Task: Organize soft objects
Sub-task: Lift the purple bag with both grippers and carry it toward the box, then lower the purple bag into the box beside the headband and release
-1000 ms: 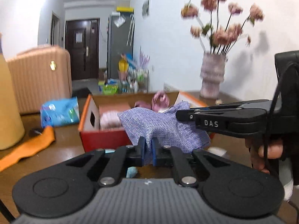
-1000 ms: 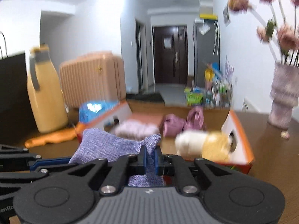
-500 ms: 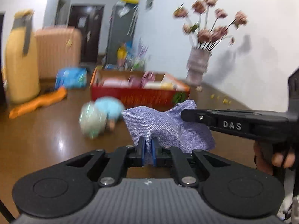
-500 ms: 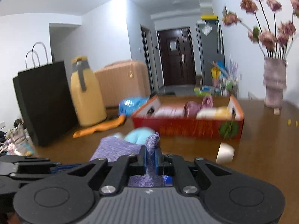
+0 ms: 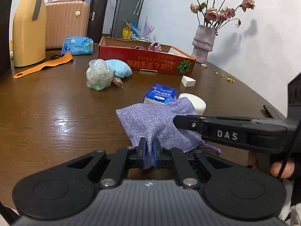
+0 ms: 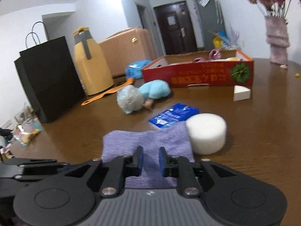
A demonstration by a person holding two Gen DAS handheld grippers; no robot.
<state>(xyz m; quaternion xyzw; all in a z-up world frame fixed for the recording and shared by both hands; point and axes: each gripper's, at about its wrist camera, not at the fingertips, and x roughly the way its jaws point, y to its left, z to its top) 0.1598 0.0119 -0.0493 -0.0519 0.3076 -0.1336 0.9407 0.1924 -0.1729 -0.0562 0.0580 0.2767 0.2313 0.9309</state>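
Observation:
A purple woven pouch point(image 5: 156, 120) lies low over the brown table point(image 5: 56, 116), and my left gripper point(image 5: 148, 150) is shut on its near edge. My right gripper point(image 6: 150, 160) reaches in from the right in the left wrist view. Its jaws are opening, and the pouch point(image 6: 146, 143) lies between them with the pads off the cloth. A white foam cylinder point(image 6: 207, 133) and a blue tissue pack point(image 6: 174, 115) sit just behind the pouch. Farther back stands the red cardboard box point(image 5: 144, 62) with pink soft things in it.
A crumpled plastic bag point(image 5: 98, 75) and a light blue plush point(image 5: 118, 68) lie before the box. A white wedge point(image 6: 241, 93), an orange strap point(image 5: 43, 66), a yellow jug point(image 5: 29, 24), a black paper bag point(image 6: 49, 79) and a vase of dried flowers point(image 5: 204, 41) ring the table.
Both grippers drew the pouch back from the box and down toward the table. The right gripper's jaws, shut on the cloth before, now stand apart.

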